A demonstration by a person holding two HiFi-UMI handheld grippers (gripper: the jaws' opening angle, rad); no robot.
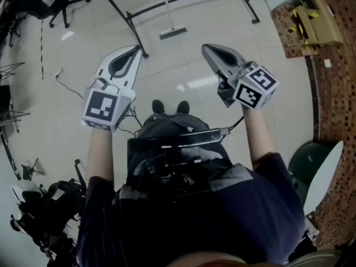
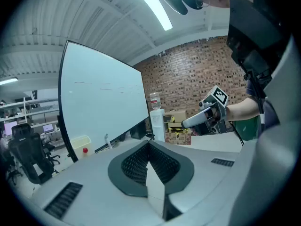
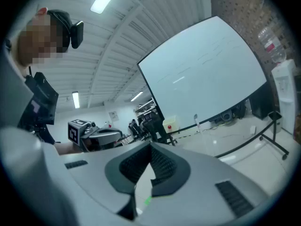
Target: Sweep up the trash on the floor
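Observation:
A long-handled broom [image 1: 173, 32] stands with its head on the pale tiled floor, ahead of me and near the whiteboard stand's black legs [image 1: 129, 19]. I can make out no trash on the floor. My left gripper [image 1: 135, 52] and right gripper [image 1: 206, 48] are held out side by side at waist height, well short of the broom. Both are shut with nothing between their jaws. In the left gripper view the jaws meet at my left gripper [image 2: 149, 148], and the right gripper [image 2: 201, 117] shows beyond. In the right gripper view my right gripper [image 3: 150, 149] is closed and empty.
A large whiteboard [image 2: 103, 102] on a wheeled stand is ahead. Cardboard boxes [image 1: 314, 21] and a water dispenser [image 2: 157, 121] stand by the brick wall on the right. An office chair [image 1: 61, 4] and a floor cable [image 1: 67, 83] lie left. A dark green bin [image 1: 303, 163] is beside me.

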